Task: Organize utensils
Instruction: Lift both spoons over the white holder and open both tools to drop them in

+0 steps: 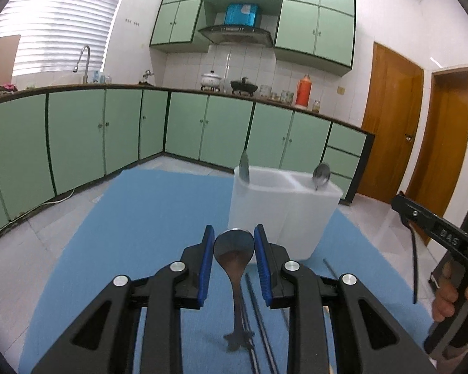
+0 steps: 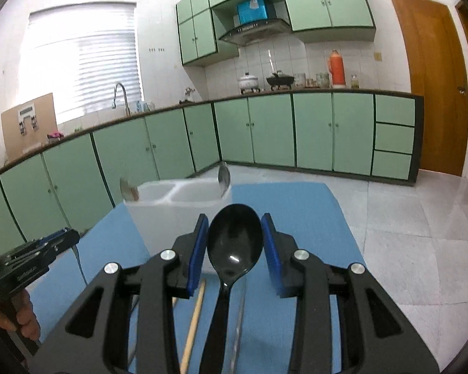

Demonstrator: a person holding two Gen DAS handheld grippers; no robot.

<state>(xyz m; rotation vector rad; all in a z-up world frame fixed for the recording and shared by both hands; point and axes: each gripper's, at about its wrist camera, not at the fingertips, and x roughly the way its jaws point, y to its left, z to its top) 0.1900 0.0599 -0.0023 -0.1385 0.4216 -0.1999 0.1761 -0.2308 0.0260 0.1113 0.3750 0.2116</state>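
Blue-padded jaws of the left gripper stand narrowly apart with a metal spoon between them; the spoon looks carried, though pad contact on the bowl cannot be confirmed. Likewise, the right gripper flanks a black plastic spoon, bowl forward. Both tools point slightly downward, toward the white two-compartment holder standing on the blue mat. One utensil already stands in each compartment. Chopsticks and a wooden stick lie on the mat beneath the grippers, so sorting appears partly done. Hands grip each tool's handle.
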